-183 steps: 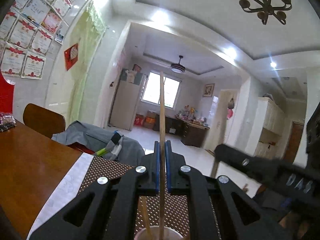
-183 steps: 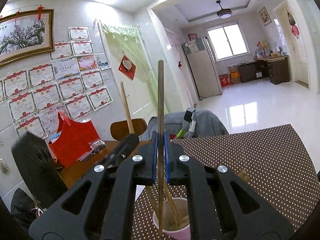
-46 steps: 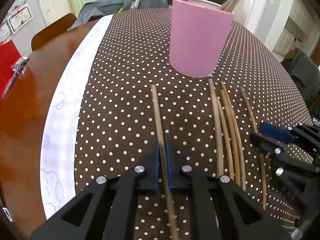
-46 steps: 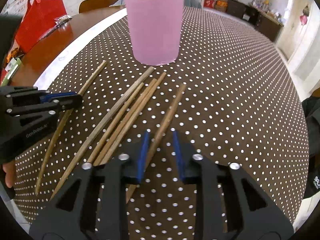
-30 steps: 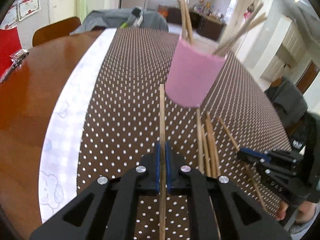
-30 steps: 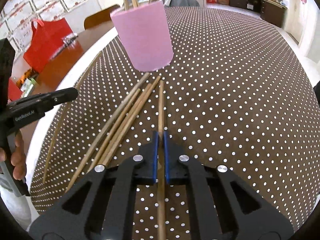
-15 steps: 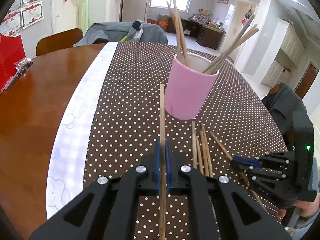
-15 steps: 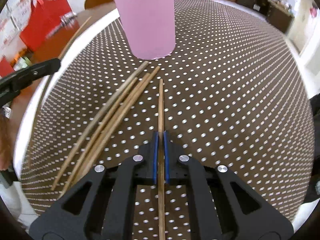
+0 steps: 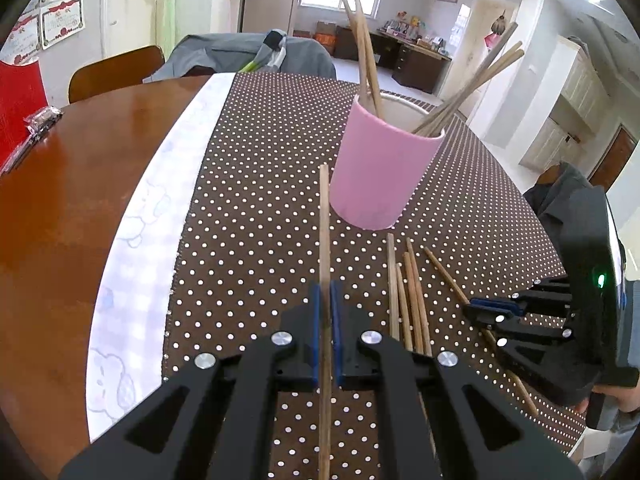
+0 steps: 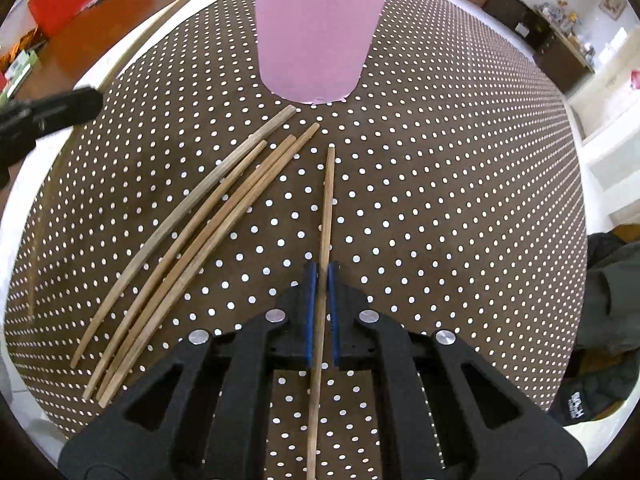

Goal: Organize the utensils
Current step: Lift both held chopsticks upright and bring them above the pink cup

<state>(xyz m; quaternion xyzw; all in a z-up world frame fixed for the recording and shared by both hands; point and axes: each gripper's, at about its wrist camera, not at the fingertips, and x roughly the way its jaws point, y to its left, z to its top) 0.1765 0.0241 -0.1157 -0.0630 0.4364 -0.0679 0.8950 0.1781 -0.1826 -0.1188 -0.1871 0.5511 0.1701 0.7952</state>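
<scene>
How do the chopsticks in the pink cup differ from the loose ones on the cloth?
Pose: the chopsticks in the pink cup stand tilted, leaning on the rim of the pink cup; the loose chopsticks lie flat on the dotted cloth.
Grouping: the cup's chopsticks split into two fans, left and right; the loose four lie nearly parallel, side by side.
Shared: all look like plain wooden sticks.

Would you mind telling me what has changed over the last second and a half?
The right gripper, then open around a chopstick on the dotted cloth, has shut on that chopstick. The left gripper, already shut on its own chopstick, has lifted it off the cloth. The pink cup and the four loose chopsticks have stayed put.
</scene>
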